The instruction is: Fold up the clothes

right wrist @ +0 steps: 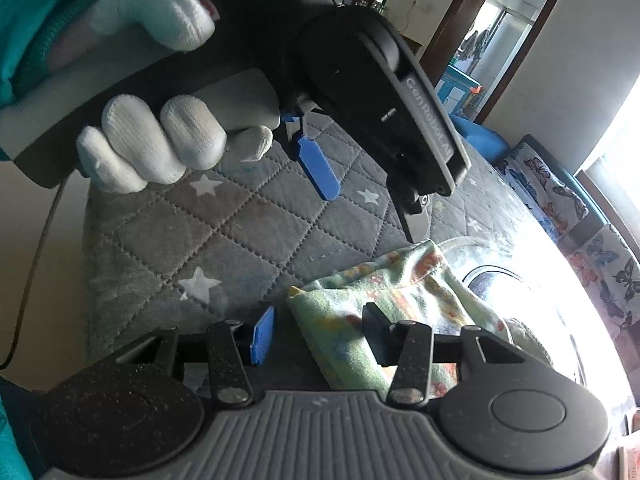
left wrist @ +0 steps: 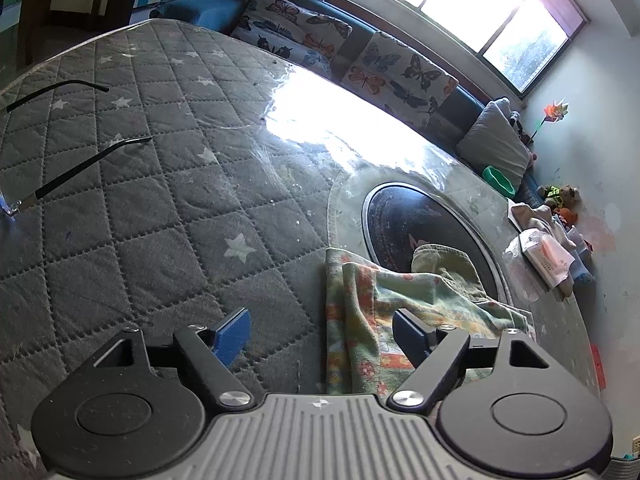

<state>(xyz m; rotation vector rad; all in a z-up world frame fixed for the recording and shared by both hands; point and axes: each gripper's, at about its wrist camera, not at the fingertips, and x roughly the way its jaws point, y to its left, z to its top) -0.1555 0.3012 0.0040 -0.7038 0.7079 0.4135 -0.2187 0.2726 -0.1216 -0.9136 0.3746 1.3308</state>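
A small pale-green garment with orange flower print (left wrist: 404,300) lies bunched on the grey quilted star-pattern mat (left wrist: 152,184), partly over a dark oval inset. My left gripper (left wrist: 320,338) is open just above the garment's near-left edge; its black finger is over the cloth, its blue pad over the mat. In the right wrist view the same garment (right wrist: 360,296) lies under my right gripper (right wrist: 318,334), also open and holding nothing. The left gripper (right wrist: 360,184), held by a white-gloved hand (right wrist: 160,140), hovers above the cloth.
A pair of glasses (left wrist: 60,140) lies at the mat's left. A butterfly-print cushion bench (left wrist: 360,60) runs under the window behind. Packets and cloths (left wrist: 548,248) pile at the table's right edge, beside a green cup (left wrist: 498,178). A cable (right wrist: 28,280) hangs at left.
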